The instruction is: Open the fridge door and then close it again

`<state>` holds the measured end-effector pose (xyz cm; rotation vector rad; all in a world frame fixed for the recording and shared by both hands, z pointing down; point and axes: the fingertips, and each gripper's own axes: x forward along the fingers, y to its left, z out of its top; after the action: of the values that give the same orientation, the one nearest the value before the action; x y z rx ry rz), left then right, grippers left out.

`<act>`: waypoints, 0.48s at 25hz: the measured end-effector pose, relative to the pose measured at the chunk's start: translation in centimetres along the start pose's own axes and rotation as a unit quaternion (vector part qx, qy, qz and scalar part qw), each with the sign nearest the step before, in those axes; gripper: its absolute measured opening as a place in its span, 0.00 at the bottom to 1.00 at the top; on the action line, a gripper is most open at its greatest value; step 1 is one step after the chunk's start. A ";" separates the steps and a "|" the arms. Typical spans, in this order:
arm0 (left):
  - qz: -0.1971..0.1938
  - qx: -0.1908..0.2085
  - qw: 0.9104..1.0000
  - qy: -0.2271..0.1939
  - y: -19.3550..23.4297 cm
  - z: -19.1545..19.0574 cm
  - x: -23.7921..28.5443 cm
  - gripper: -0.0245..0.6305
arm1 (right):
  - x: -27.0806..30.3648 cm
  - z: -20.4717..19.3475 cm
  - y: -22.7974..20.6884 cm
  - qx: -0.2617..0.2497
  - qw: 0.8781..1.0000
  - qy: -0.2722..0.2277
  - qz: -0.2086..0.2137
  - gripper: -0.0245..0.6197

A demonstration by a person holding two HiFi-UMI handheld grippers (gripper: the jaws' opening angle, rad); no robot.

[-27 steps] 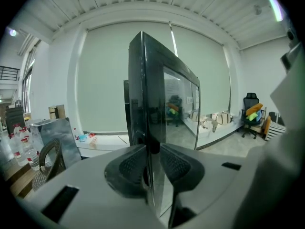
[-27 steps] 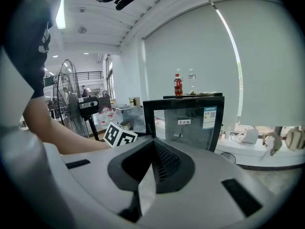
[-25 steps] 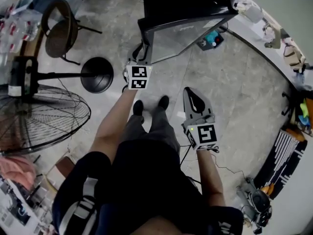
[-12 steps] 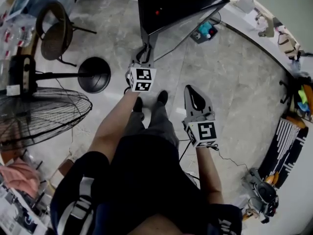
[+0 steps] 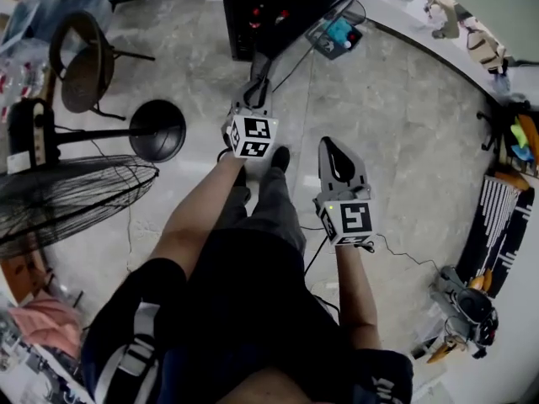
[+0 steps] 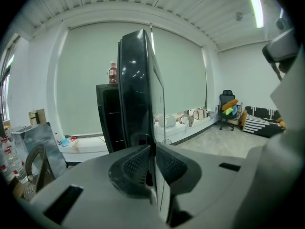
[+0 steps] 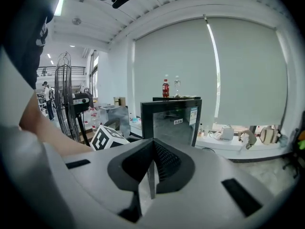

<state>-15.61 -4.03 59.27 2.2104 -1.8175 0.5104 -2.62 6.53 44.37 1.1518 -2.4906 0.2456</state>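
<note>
Two grippers show in the head view. The left gripper reaches up to the free edge of the fridge door, while the right gripper hangs over the bare floor beside the person's legs, well apart from the fridge. A second ago the glass door stood swung far out toward the person. Now it lies almost flat against the black cabinet at the top of the view, so the opening looks done and the closing nearly finished. What seems left is a last short push and then letting go. The left gripper has travelled with the door toward the cabinet, and the whole scene has slid down in the view. In the left gripper view the door stands edge-on and runs straight down between the pads. The jaws of the left gripper have just been closing and appear clamped on that thin edge. In the right gripper view the right gripper has its jaws pressed together with nothing between them. Beyond them the door's glass front faces the camera, with the left gripper's marker cube beside it.
</note>
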 end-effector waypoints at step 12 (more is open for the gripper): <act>-0.005 0.011 1.000 0.002 -6.4 0.2 -1.0 0.11 | -4.6 -2.0 -3.0 0.014 1.000 0.011 -0.021 0.06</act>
<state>-9.45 -1.95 58.92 2.2295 -1.8064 0.5354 2.89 8.35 44.26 1.2041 -2.4492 0.2798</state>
